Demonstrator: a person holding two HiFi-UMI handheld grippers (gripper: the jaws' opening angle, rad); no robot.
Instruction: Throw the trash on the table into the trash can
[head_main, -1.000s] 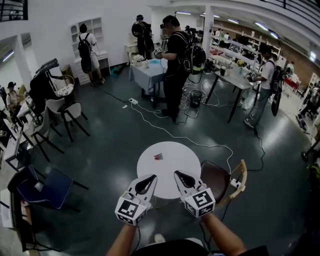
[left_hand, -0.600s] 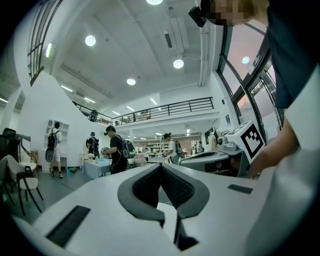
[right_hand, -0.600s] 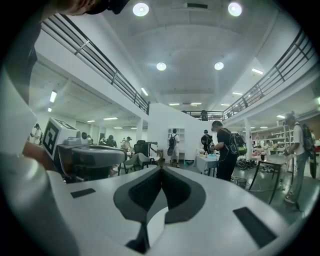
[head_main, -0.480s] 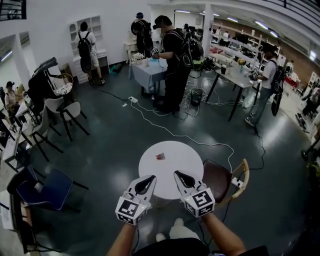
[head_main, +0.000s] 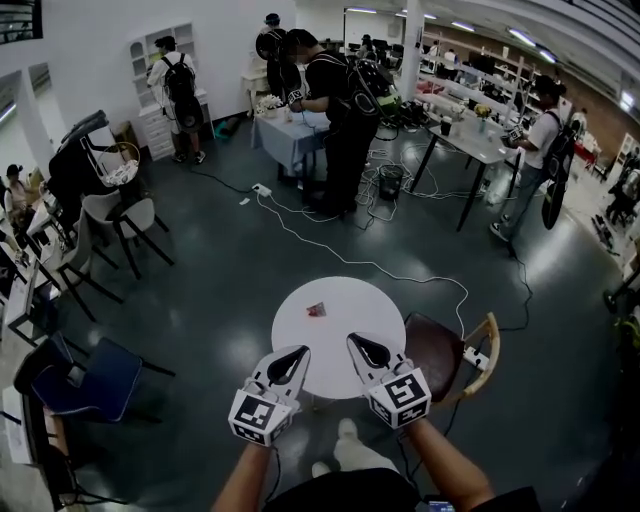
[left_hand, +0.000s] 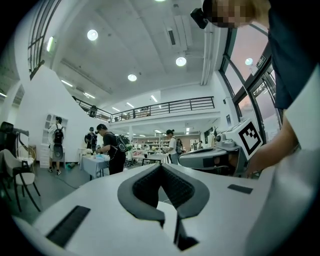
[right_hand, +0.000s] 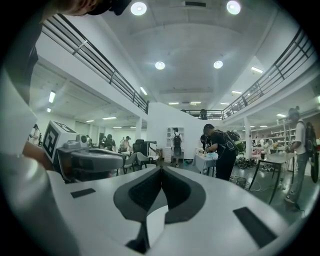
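A small red and pale scrap of trash (head_main: 316, 310) lies on the round white table (head_main: 355, 305), left of its middle. My left gripper (head_main: 300, 350) hovers over the table's near edge, shut and empty, as the left gripper view (left_hand: 161, 166) confirms. My right gripper (head_main: 354, 341) is beside it over the same edge, its jaws meeting at the tips with nothing between them (right_hand: 161, 169). Both point level toward the far side, a short way short of the trash. A dark bin (head_main: 391, 187) stands far back by the long tables.
A brown wooden chair (head_main: 435, 350) is tucked at the table's right. A blue chair (head_main: 85, 375) stands at the left. A white cable (head_main: 400, 285) snakes over the dark floor behind the table. Several people stand at tables in the back.
The table and the whole room have slid slightly nearer and lower in the head view, and a shoe now shows below the grippers. Both grippers stay shut, side by side.
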